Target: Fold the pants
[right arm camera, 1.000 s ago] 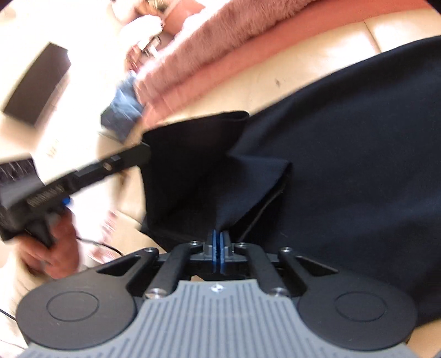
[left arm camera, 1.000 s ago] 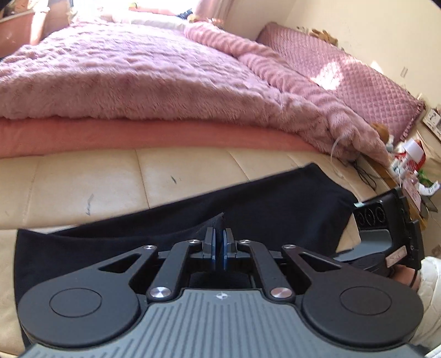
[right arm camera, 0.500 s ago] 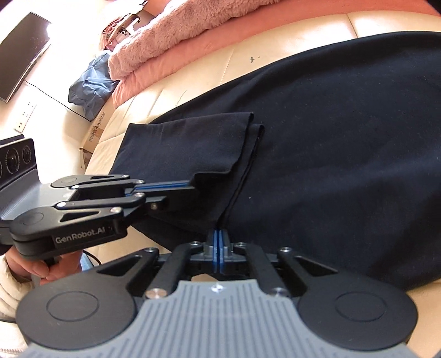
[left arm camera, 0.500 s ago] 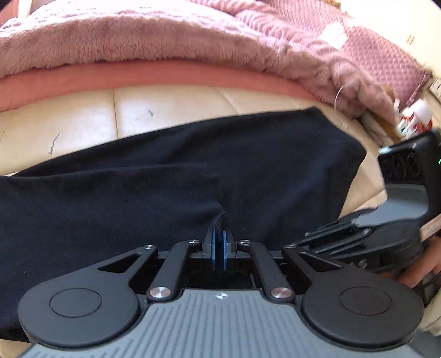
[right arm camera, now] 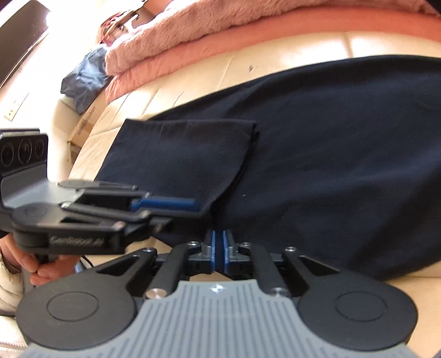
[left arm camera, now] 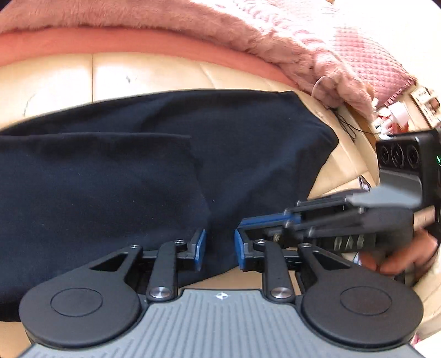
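Black pants (left arm camera: 248,143) lie flat on a cream leather surface (left arm camera: 154,71), with the leg end folded over on top (left arm camera: 96,179). They also show in the right wrist view (right arm camera: 344,143), the folded flap (right arm camera: 179,154) at the left. My left gripper (left arm camera: 219,247) is open, its blue pads either side of the near hem. My right gripper (right arm camera: 217,250) is almost shut on the near edge of the pants. It shows from the side in the left wrist view (left arm camera: 264,221); my left gripper shows likewise in the right wrist view (right arm camera: 165,205).
A fluffy pink blanket (left arm camera: 193,24) and a salmon sheet (left arm camera: 137,44) run along the far side. A quilted pink pillow (left arm camera: 366,60) and small items lie at the right. A blue bag (right arm camera: 82,79) sits at the far left.
My left gripper has opened and let go of the folded leg end, which now lies flat on the pants. Both grippers have lowered toward the near edge.
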`<control>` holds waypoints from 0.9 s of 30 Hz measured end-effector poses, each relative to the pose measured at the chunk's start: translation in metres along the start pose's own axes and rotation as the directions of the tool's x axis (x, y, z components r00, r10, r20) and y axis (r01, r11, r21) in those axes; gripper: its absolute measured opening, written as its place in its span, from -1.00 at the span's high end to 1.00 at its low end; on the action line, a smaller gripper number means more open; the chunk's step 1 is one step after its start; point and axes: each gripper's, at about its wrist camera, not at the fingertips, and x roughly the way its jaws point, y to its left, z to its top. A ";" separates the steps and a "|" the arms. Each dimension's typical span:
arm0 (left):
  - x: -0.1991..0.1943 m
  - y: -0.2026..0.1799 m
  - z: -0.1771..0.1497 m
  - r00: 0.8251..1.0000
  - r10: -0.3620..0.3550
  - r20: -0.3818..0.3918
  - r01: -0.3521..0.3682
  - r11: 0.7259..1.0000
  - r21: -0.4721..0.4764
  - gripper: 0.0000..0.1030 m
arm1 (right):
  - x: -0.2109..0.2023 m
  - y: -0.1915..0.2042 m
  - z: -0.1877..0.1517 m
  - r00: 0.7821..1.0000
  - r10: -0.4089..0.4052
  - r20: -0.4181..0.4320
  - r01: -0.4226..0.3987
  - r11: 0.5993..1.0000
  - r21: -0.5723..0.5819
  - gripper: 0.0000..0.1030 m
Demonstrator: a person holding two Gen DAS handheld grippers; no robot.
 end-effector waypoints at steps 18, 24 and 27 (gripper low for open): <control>-0.035 0.064 -0.019 0.966 0.249 0.062 -0.242 0.964 -0.107 0.47 | 0.043 -0.043 0.036 0.983 0.171 0.069 -0.184 0.885 0.428 0.28; -0.035 0.070 -0.021 0.971 0.231 0.061 -0.222 0.967 -0.127 0.47 | 0.062 -0.052 0.034 0.973 0.224 0.049 -0.220 0.852 0.476 0.71; -0.033 0.070 -0.020 0.972 0.223 0.067 -0.213 0.968 -0.137 0.47 | 0.070 -0.061 0.031 0.964 0.253 0.074 -0.254 0.810 0.528 0.84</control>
